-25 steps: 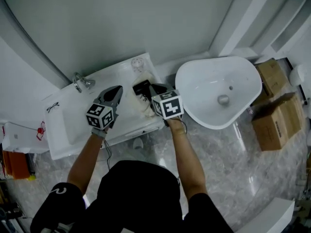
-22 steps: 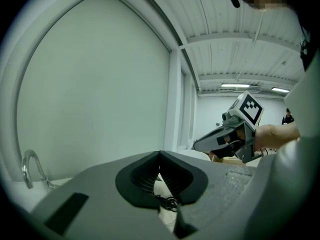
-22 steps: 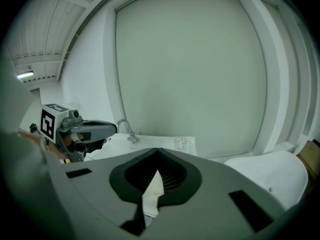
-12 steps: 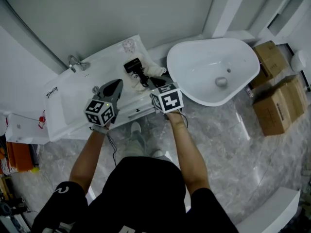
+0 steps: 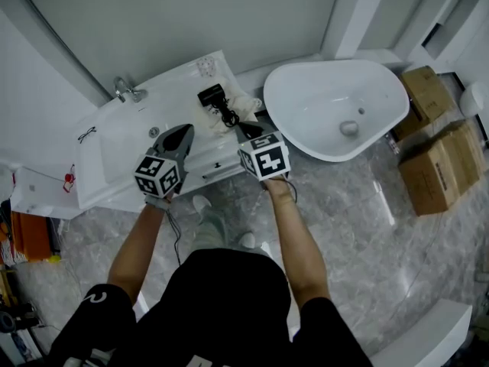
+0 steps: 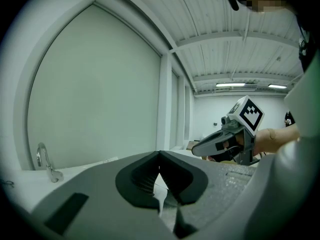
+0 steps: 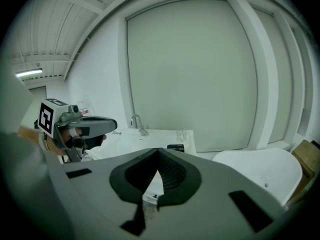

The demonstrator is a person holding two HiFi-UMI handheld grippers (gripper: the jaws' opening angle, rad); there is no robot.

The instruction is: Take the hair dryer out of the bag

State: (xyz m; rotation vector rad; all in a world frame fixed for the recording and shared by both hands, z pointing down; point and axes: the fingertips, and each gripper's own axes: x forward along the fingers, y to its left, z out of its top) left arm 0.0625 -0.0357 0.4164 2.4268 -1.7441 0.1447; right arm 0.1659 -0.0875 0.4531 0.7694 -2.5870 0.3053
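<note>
The black hair dryer (image 5: 215, 99) lies with its coiled cord on a crumpled white bag (image 5: 243, 105), on the right part of the white vanity counter (image 5: 122, 147). In the right gripper view the hair dryer (image 7: 176, 147) shows as a small dark shape beyond the jaws. My left gripper (image 5: 185, 130) hovers over the counter's front, shut and empty. My right gripper (image 5: 245, 131) is also shut and empty, a short way in front of the dryer and apart from it. From each gripper view the other is visible: the right gripper (image 6: 215, 143) and the left gripper (image 7: 92, 126).
A chrome faucet (image 5: 128, 92) stands at the back of the sink, with glasses (image 5: 86, 134) at the counter's left. A large white basin (image 5: 336, 102) sits right of the counter. Cardboard boxes (image 5: 435, 170) stand on the marble floor at the far right.
Both grippers have drawn back from the hair dryer toward the counter's front edge, still shut. The dryer and bag stay where they lay on the counter.
</note>
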